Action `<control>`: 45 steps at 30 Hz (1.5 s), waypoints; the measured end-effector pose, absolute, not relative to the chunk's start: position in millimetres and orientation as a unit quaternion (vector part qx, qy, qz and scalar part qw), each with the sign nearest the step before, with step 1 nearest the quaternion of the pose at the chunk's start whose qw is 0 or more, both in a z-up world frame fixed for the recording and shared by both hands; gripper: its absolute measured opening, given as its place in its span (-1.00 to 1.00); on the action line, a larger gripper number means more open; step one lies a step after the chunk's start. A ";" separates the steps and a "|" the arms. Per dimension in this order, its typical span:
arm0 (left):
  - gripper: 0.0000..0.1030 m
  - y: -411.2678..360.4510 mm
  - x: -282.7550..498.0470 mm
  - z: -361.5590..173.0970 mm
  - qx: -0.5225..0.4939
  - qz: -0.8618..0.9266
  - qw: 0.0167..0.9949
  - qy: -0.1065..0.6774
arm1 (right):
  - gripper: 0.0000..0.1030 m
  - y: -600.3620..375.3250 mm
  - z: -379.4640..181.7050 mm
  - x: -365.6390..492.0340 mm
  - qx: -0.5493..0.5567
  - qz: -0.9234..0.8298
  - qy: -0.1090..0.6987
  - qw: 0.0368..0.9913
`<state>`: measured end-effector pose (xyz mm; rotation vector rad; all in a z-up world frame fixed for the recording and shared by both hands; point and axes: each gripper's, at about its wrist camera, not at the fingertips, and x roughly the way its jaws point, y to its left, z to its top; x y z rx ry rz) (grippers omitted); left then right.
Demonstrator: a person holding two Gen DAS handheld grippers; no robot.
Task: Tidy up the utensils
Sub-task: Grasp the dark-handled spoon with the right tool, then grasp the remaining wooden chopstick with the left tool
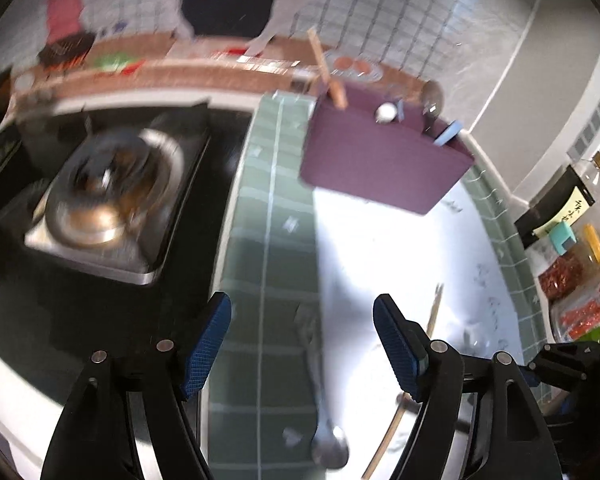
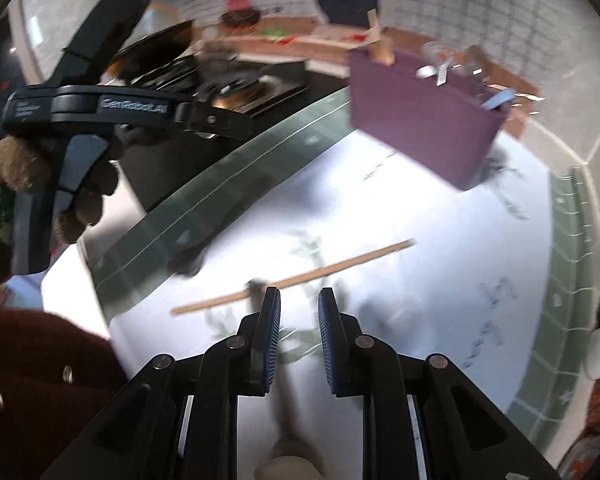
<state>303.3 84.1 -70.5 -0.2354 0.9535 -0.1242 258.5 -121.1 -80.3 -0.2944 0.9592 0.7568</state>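
The purple holder (image 1: 384, 152) is seen at upper right of the left wrist view, w/ a wooden utensil (image 1: 326, 68) and other handles already standing in it. On the white mat (image 1: 380, 248) a metal spoon (image 1: 328, 436) lies at bottom centre, below the widely spread left gripper (image 1: 302, 334), which holds nothing. A chopstick (image 2: 296, 280) is seen across the centre of the right wrist view, just ahead of the right gripper (image 2: 299, 308); its jaws are narrowly apart, nothing between. The pick-up step is probably in hand; next, a descent over one utensil is called for. Both views are blurred, so holder contents are hard to identify; the spoon bowl is partly cut off.
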 end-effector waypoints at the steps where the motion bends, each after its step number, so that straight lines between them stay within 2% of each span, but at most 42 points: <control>1: 0.43 86.9 299.7 -75.3 -0.117 -0.055 0.877 0.463 | -0.64 -118.3 -83.0 255.7 -0.141 0.361 0.452 0.803; 10: 0.43 89.8 278.2 -85.1 -0.118 -0.044 0.869 0.479 | -0.64 -95.6 -114.8 246.4 -0.188 0.367 0.475 0.777; 20: 0.43 84.8 276.3 -81.2 -0.112 -0.048 0.869 0.480 | -0.64 -89.9 -119.6 252.2 -0.198 0.360 0.476 0.778; 23: 0.43 83.7 277.6 -83.8 -0.115 -0.050 0.866 0.485 | -0.68 -95.6 -120.0 255.5 -0.184 0.348 0.478 0.785; 25: 0.43 82.8 277.8 -85.5 -0.117 -0.052 0.864 0.488 | -0.78 -101.7 -120.4 259.1 -0.175 0.333 0.480 0.793; 31: 0.43 71.6 275.9 -95.1 -0.121 -0.099 0.840 0.519 | -0.78 -138.8 -115.9 279.5 -0.112 0.267 0.488 0.824; 36: 0.42 56.0 262.7 -98.3 -0.079 -0.102 0.841 0.525 | -0.78 -173.9 -115.6 297.4 -0.044 0.205 0.497 0.842; 37: 0.40 53.7 261.5 -100.9 -0.075 -0.097 0.841 0.527 | -0.78 -178.2 -116.1 299.5 -0.037 0.197 0.498 0.844; 39: 0.19 51.2 261.6 -105.3 -0.073 -0.097 0.838 0.533 | -0.78 -188.2 -115.4 301.2 -0.020 0.179 0.497 0.849; 41: -0.16 48.9 263.9 -110.1 -0.073 -0.091 0.833 0.541 | -0.78 -195.9 -113.8 301.0 -0.005 0.168 0.496 0.852; 43: -0.32 48.4 265.9 -113.0 -0.075 -0.092 0.829 0.546 | -0.78 -201.4 -112.0 301.8 0.001 0.160 0.491 0.856; 45: -0.35 47.1 267.9 -112.4 -0.079 -0.090 0.828 0.548 | -0.78 -202.5 -109.8 301.1 0.000 0.155 0.486 0.860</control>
